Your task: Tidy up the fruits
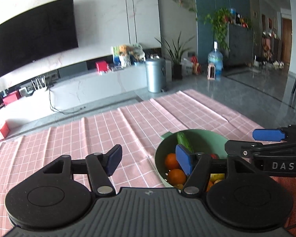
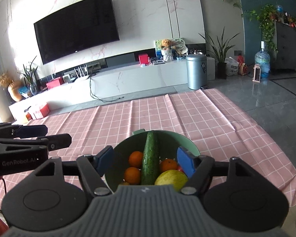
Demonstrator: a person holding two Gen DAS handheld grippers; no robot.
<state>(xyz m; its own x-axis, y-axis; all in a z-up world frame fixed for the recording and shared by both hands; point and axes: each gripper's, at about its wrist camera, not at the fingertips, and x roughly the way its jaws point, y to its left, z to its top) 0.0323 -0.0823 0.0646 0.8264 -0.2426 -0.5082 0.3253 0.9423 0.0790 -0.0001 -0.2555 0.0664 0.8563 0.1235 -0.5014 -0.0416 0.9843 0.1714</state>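
Green colander (image 2: 189, 144) of oranges (image 2: 135, 159), cucumber (image 2: 150, 158) and lemon (image 2: 170, 178), lower centre, lies beyond the right gripper (image 2: 146, 163); both it and the left gripper (image 1: 150, 161) stand released, holding nothing.

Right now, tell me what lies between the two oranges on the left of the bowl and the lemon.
The cucumber, leaning on the green bowl, separates oranges from lemon; right wrist view.

My table wears a pink cloth with a white grid (image 2: 187, 118), creased in long folds. Far across the grey tiled floor (image 2: 276, 94), a large black television (image 2: 77, 25) hangs on the white marble wall above a long white cabinet (image 2: 128, 79). A grey metal bin (image 2: 196, 72) stands at its right end, a blue water jug (image 2: 262, 63) farther right.
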